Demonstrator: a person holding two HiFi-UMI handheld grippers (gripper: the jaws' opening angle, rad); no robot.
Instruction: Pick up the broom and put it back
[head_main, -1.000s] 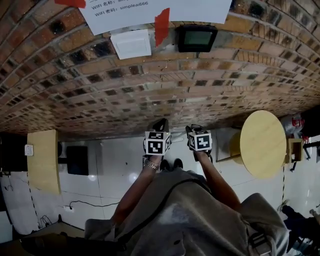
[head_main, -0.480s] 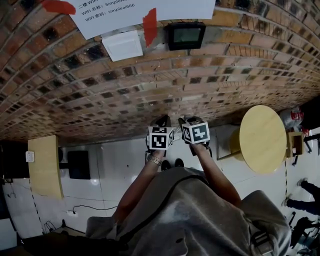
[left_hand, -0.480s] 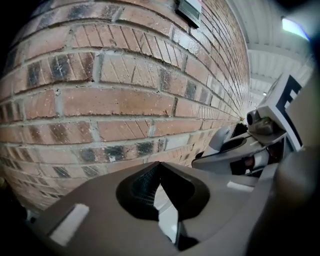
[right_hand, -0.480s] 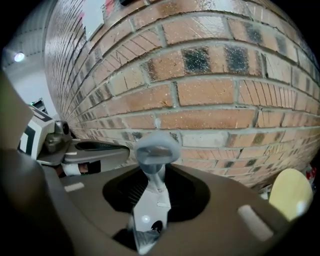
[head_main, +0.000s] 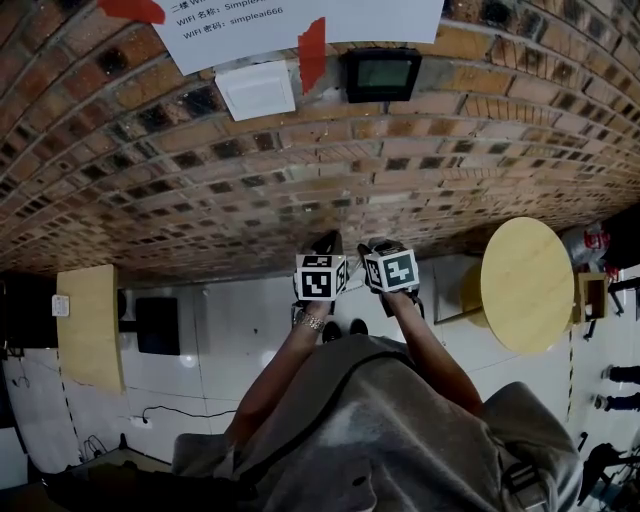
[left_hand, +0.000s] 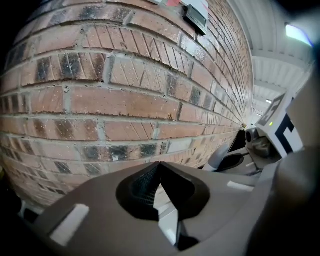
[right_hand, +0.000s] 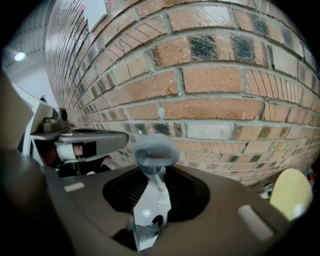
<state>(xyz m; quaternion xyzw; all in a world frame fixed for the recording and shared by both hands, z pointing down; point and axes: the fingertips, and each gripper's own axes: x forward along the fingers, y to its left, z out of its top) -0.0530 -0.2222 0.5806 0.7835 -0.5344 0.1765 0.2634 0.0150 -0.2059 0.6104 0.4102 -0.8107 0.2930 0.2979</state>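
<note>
In the right gripper view a grey broom handle with a rounded cap sticks out forward between the jaws, and my right gripper is shut on it. The broom's head is hidden. My left gripper has its jaw tips together just in front of the brick wall; a pale strip shows in the gap behind them, and I cannot tell what it is. In the head view the left gripper and the right gripper are held side by side, close together, near the foot of the wall.
A round wooden table stands to the right, close to the wall. A wooden panel and a black box are at the left, with a cable on the white floor. A paper sign and two small boxes hang on the wall.
The right gripper has risen a little and drawn nearer to the left gripper. The left gripper has stayed about where it was.
</note>
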